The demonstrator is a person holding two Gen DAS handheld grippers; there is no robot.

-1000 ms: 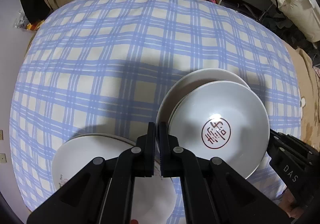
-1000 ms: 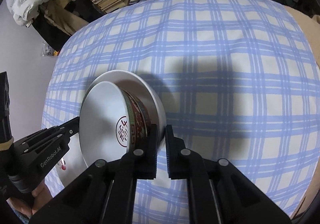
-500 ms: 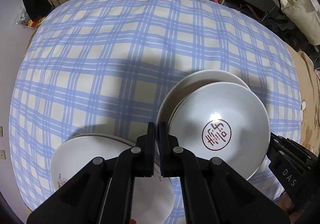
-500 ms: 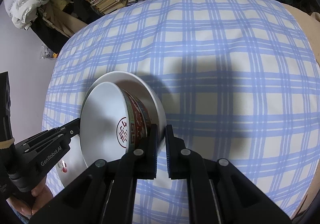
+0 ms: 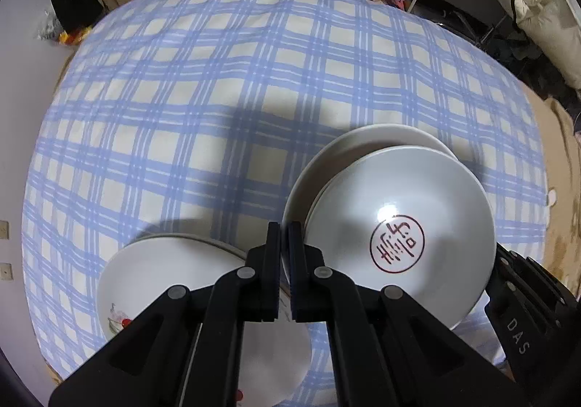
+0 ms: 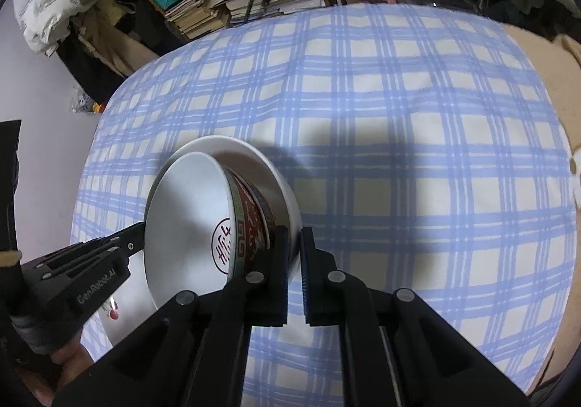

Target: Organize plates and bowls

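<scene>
The left claw (image 5: 285, 236) is squeezed shut, and nothing shows between its two tips. It points down at the checked cloth (image 5: 218, 98). Just to its right sits the stamp bowl (image 5: 399, 225), white inside with a red round mark. It rests inside a bigger white bowl (image 5: 363, 141). Down and to the left, partly under the claw, is a flat plate (image 5: 163, 269) with a little cherry picture.

The right claw (image 6: 294, 240) is clenched too, and it seems to pinch the near rim of the white bowl. So the right hand is the closer one for moving the bowls. They lie just ahead and to the left of it. The bowls are round (so no side is longer than another).

The black claw arms cover the near part of the plate. There may be more plates under it, but I cannot count them. One finger hides the spot where the rim meets the pads.
</scene>
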